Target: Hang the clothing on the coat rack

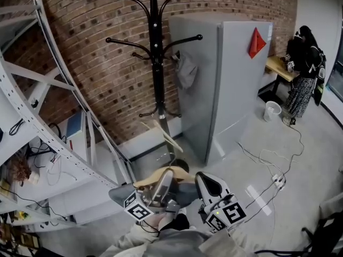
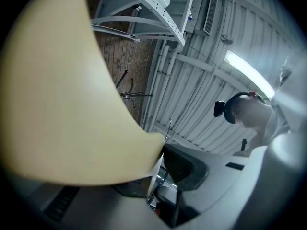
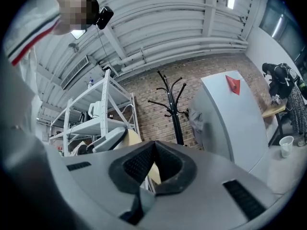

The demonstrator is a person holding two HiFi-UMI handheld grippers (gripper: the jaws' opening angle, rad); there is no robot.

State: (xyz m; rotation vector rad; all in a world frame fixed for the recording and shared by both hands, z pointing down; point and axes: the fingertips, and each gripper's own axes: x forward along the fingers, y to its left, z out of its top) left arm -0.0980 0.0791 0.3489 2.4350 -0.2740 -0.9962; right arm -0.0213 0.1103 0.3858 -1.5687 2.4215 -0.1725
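Wooden hanger [image 1: 144, 182] was nearest, clamped in the left gripper [image 1: 164, 178]. Its jaws stood wide because the bar is thick. That gripper was tilted upward, probably to keep the hanger's top toward the rack. Grey garment [image 1: 185, 189] hung on that hanger, low in front of the person, not on the rack yet. Right gripper [image 3: 154, 146] sat just beside it, jaw tips closed together, with nothing I could make out pinched between them. It looked like it was riding along, free to steady the fabric. Floor with loose cables [image 1: 262, 157] lay beyond, so a walk-up was needed before any hang. Black coat rack [image 1: 156, 63] stood well apart against the brick wall [image 1: 107, 68], between white metal shelving [image 1: 24, 123] and a grey cabinet [image 1: 236, 79]. One arm on the cabinet side already carried a grey cloth [image 1: 186, 71]. The upper arms were free, so those looked like the target. Person [image 1: 303, 58] stood far right, out of the way.
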